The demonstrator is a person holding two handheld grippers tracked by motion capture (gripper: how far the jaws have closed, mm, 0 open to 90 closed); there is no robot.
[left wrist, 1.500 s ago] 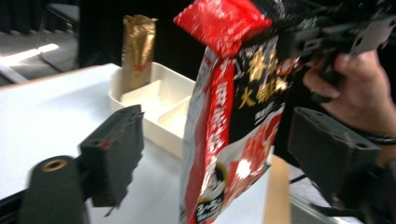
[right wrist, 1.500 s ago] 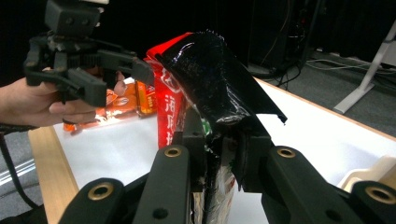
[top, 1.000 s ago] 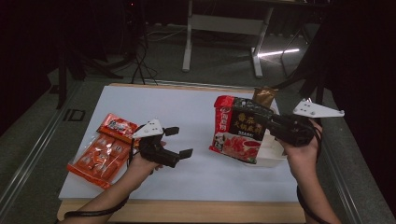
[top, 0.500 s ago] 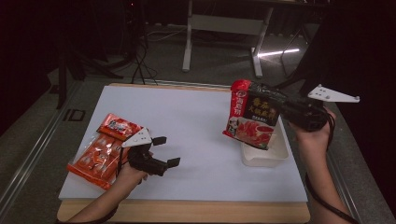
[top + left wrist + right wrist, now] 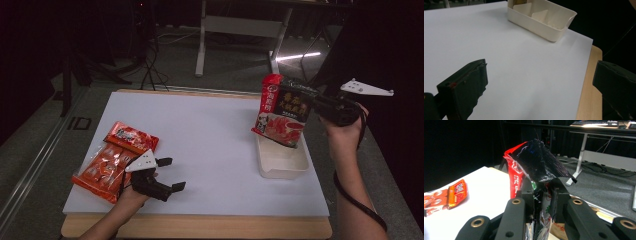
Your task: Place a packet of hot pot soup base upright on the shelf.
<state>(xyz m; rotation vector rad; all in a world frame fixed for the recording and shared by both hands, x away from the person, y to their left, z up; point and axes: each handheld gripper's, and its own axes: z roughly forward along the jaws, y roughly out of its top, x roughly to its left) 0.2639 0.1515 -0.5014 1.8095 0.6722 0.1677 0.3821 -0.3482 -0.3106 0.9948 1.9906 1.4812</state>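
Print on the red-and-black pouch [image 5: 280, 111] too small to read from the high view; lower end cut off behind the jaws in the right gripper view. Right gripper [image 5: 316, 104] clamped narrow on that pouch, held in the air above the cream tub [image 5: 282, 167]. Left gripper [image 5: 167, 174] wide, empty, low over the white board [image 5: 210, 135], beside orange packets [image 5: 112, 161]. Dividers inside the tub plain from the left gripper view alone.

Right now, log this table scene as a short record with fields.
held item: red and black pouch, upright, lifted above the bin
holder: right hand-held gripper, shut on the pouch's edge
left hand-held gripper: open, empty, low over the white sheet
bin: cream, at the sheet's right edge, below the pouch
other item: orange-red packets, flat at the left edge
surface: white sheet on a wooden table
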